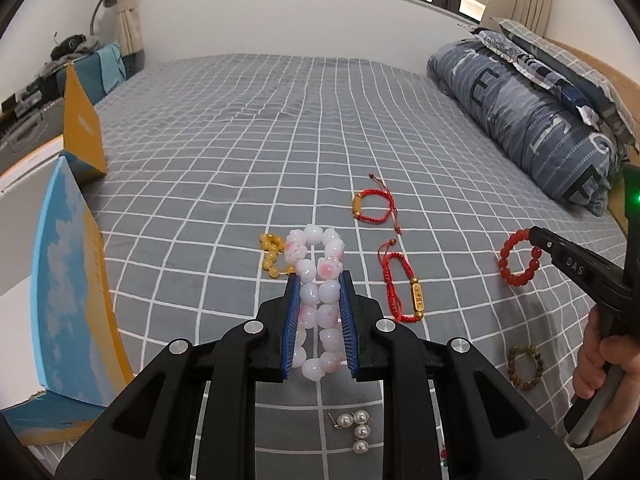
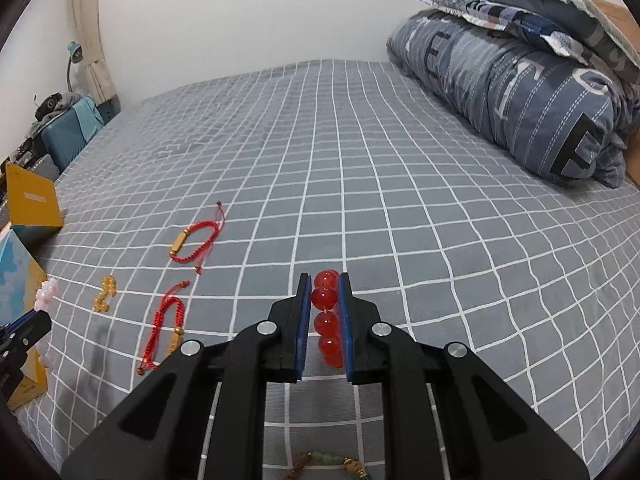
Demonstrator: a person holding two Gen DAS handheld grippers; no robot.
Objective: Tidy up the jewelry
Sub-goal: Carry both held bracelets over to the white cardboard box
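Observation:
My left gripper is shut on a white-and-pink bead bracelet, held above the grey checked bed sheet. My right gripper is shut on a red bead bracelet, which also shows in the left wrist view hanging from the right gripper. On the sheet lie a yellow bead bracelet, two red cord bracelets with gold charms, a brown bead bracelet and pearl earrings.
An open blue-and-yellow box stands at the left edge of the bed, its yellow lid upright behind. A rolled quilt and pillows lie at the right. A brown-and-green bead string lies under the right gripper.

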